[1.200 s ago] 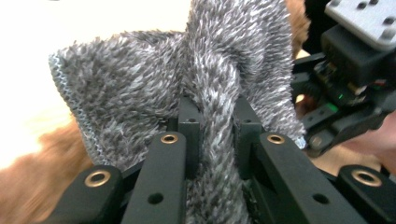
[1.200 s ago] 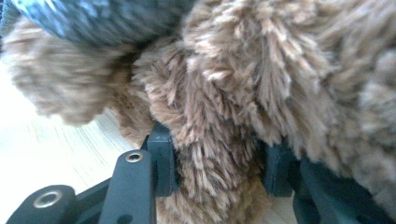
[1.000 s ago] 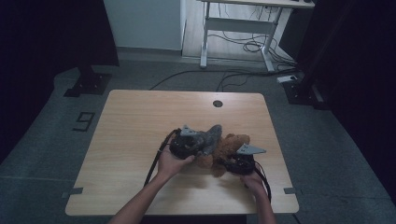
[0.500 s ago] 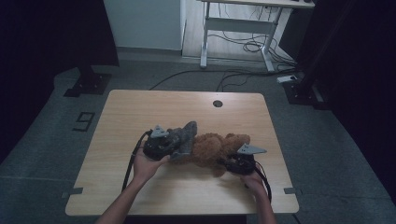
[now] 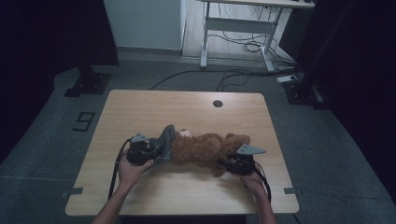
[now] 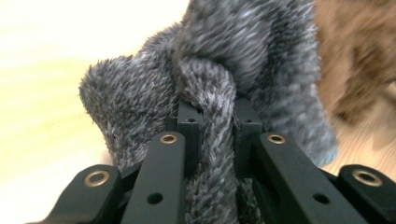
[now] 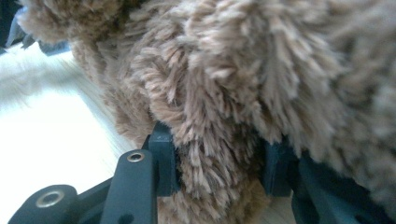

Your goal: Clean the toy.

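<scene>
Teddy bear lies on its side on the table, stretched between both grippers. Left gripper jaws pinch a fold of grey fuzzy cloth at the bear's head end. Right gripper jaws clamp brown fur at the leg end.

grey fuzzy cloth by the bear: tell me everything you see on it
The grey fuzzy cloth looks like soft plush fleece, short-piled and bunched into folds. It lies on the light wooden table at the head end of the brown plush teddy bear, touching it. The left tongs are shut on a pinched fold of it.
</scene>
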`<state>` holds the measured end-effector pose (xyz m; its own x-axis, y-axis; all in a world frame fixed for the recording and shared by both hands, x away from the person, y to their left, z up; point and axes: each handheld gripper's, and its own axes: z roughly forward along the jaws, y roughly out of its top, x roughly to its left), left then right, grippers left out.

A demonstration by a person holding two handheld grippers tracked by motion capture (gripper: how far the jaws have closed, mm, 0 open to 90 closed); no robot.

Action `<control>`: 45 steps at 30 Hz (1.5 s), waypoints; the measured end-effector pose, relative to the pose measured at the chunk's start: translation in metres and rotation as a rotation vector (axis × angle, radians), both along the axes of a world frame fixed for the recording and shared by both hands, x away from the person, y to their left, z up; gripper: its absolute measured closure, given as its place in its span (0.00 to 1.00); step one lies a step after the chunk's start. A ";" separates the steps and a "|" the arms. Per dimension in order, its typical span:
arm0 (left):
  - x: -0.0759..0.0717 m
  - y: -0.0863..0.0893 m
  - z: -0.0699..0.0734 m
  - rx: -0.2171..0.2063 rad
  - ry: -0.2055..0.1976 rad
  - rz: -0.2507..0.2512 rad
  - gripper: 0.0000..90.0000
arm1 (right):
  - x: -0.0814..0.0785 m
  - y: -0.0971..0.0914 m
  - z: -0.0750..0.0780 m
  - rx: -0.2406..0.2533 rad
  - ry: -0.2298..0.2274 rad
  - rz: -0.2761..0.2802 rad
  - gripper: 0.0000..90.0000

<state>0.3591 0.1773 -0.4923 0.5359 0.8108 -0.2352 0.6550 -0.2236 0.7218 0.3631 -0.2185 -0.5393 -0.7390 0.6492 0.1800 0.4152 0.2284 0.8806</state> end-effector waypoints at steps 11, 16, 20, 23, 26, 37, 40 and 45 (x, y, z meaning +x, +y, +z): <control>0.028 -0.021 -0.026 0.013 0.056 0.009 0.87 | 0.007 0.004 -0.001 -0.043 -0.033 -0.042 0.65; 0.038 -0.018 -0.006 0.005 0.039 0.006 0.86 | 0.021 0.001 -0.004 -0.026 -0.045 -0.068 0.65; 0.039 -0.012 0.032 -0.029 -0.045 -0.011 0.86 | 0.021 -0.004 -0.004 -0.024 -0.038 -0.063 0.65; 0.046 -0.021 0.056 -0.034 -0.083 -0.030 0.86 | 0.018 -0.006 -0.005 -0.023 -0.036 -0.067 0.64; 0.053 -0.037 0.073 -0.051 -0.114 -0.047 0.86 | 0.015 -0.008 -0.006 -0.028 -0.033 -0.072 0.64; 0.075 -0.088 0.081 0.001 -0.122 -0.108 0.85 | 0.011 -0.008 -0.008 -0.026 -0.056 -0.072 0.64; 0.078 -0.091 0.066 0.034 -0.090 -0.088 0.85 | 0.010 -0.007 -0.008 -0.029 -0.058 -0.068 0.63; 0.073 -0.078 0.046 -0.002 -0.059 -0.083 0.85 | 0.009 -0.005 -0.006 -0.027 -0.055 -0.064 0.60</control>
